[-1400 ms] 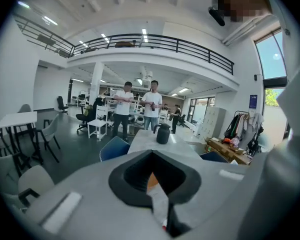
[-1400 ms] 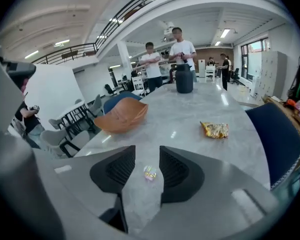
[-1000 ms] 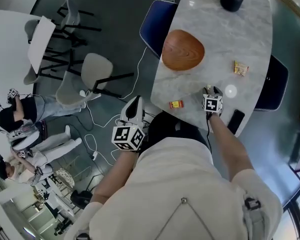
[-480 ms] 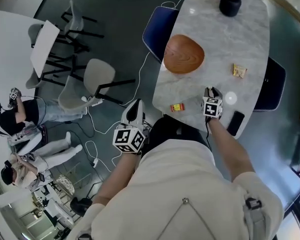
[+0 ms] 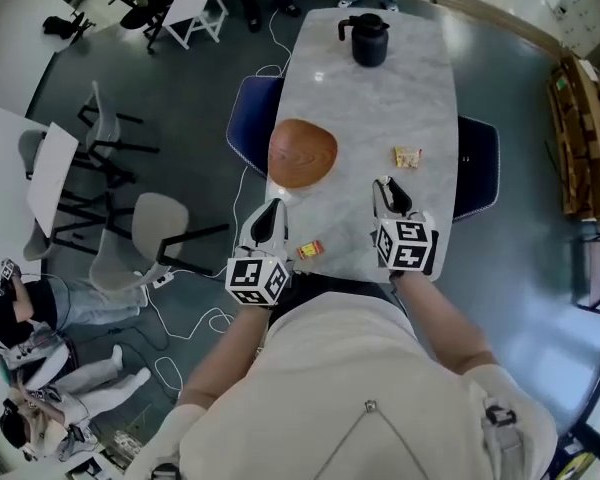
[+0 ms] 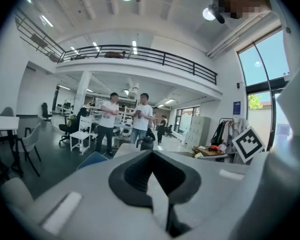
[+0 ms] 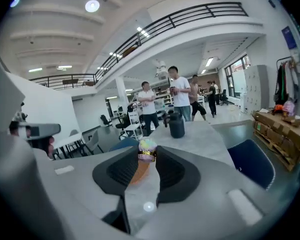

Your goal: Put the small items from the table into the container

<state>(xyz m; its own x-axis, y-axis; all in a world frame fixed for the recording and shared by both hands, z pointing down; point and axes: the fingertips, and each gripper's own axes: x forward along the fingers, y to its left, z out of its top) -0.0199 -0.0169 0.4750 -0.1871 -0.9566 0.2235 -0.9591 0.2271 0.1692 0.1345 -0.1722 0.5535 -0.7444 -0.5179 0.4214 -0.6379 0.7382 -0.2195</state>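
Holding a small shiny item (image 7: 147, 148), the right gripper (image 7: 147, 155) pinches it tight above the surface (image 5: 380, 98). The left gripper (image 6: 151, 156) is pressed together with nothing in it. This looks like the carrying step. Next, the small shiny item should go over the brown bowl (image 5: 302, 153) and be let go.

The head view looks steeply down from above the person's shoulders. It sits well above the marble table (image 5: 420, 98), which runs toward 12 o'clock, with the black jug (image 5: 368, 40) at its far end. The left gripper (image 5: 268, 218) view rides just behind its jaws and faces almost level across the hall. The right gripper (image 5: 388, 190) view does likewise, with the wrapped sweet (image 7: 146, 149) close at centre. All three views share the table and jug. Both gripper views also share the standing people (image 6: 125, 115) near 12 o'clock.
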